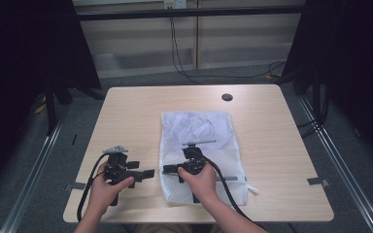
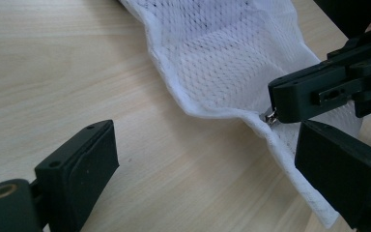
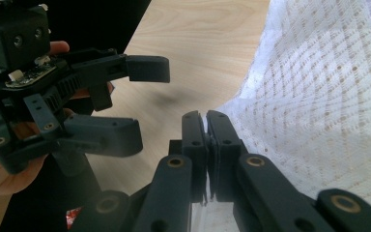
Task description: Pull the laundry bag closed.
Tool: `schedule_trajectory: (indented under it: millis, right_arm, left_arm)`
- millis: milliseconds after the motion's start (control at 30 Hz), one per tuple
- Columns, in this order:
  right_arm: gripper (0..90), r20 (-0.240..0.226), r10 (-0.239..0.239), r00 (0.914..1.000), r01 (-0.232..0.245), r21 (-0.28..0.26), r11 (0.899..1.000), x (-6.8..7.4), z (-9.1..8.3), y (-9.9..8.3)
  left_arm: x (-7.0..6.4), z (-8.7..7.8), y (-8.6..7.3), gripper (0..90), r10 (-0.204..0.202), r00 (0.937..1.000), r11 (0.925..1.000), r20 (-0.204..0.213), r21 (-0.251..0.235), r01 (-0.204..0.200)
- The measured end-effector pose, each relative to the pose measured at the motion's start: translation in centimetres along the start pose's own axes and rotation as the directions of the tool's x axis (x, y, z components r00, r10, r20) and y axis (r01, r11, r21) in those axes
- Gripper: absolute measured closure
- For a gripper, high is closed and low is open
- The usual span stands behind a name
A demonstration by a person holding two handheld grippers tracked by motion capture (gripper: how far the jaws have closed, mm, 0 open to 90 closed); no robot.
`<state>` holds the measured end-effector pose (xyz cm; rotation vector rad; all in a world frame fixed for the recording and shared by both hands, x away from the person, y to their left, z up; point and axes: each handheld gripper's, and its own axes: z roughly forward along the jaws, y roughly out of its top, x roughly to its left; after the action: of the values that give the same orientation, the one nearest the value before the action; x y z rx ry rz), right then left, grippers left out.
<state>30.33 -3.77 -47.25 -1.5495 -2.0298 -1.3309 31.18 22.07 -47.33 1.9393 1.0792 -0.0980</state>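
White net bag (image 1: 201,145) is being pinched at its left edge by the right gripper (image 3: 206,126); the left gripper (image 2: 198,159) is being held wide apart nearby.

A white net bag (image 1: 201,145) lies flat on the light wooden table (image 1: 131,116), long way pointing away from the person, with a small silver zipper pull (image 2: 270,118) at its near left edge, which is lifted a little.
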Motion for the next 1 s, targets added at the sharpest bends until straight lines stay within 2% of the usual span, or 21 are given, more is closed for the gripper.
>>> schedule_trajectory:
  millis: [267, 467, 500, 800, 867, 1000]
  right_arm:
    - [87.6, -0.007, 0.002, 1.0, -0.002, 0.0, 1.0, 0.1, -0.1, 0.0]
    - [87.7, -0.013, 0.001, 0.9999, -0.001, -0.003, 1.0, 0.1, -0.2, 0.0]
    - [87.6, -0.013, 0.0, 0.9999, 0.0, -0.003, 1.0, 0.1, -0.2, 0.0]
    - [87.7, -0.017, 0.003, 0.9999, -0.003, -0.006, 1.0, 0.1, -0.2, 0.0]
    - [87.6, -0.016, 0.002, 0.9999, -0.002, -0.007, 1.0, 0.2, -0.2, 0.0]
    - [87.6, -0.016, -0.001, 0.9999, 0.0, -0.01, 1.0, 0.2, -0.2, 0.0]
  left_arm:
    - [-0.5, 0.7, -0.2, 7.8, 0.018, 0.9998, 0.9993, 0.01, 0.031, -0.018]
    - [-0.8, 1.1, -0.2, 7.9, 0.005, 0.9994, 0.9993, 0.036, 0.037, -0.007]
    - [-0.7, 1.2, -0.2, 7.9, 0.018, 0.9991, 0.9986, 0.038, 0.048, -0.019]
    - [-1.0, 1.9, -0.4, 9.5, -0.001, 0.9983, 0.9973, 0.059, 0.074, -0.004]
    - [-1.0, 1.9, -0.4, 10.0, 0.007, 0.998, 0.9971, 0.062, 0.075, -0.012]
    - [-1.1, 2.0, -0.4, 11.3, -0.011, 0.9969, 0.9973, 0.078, 0.073, 0.005]
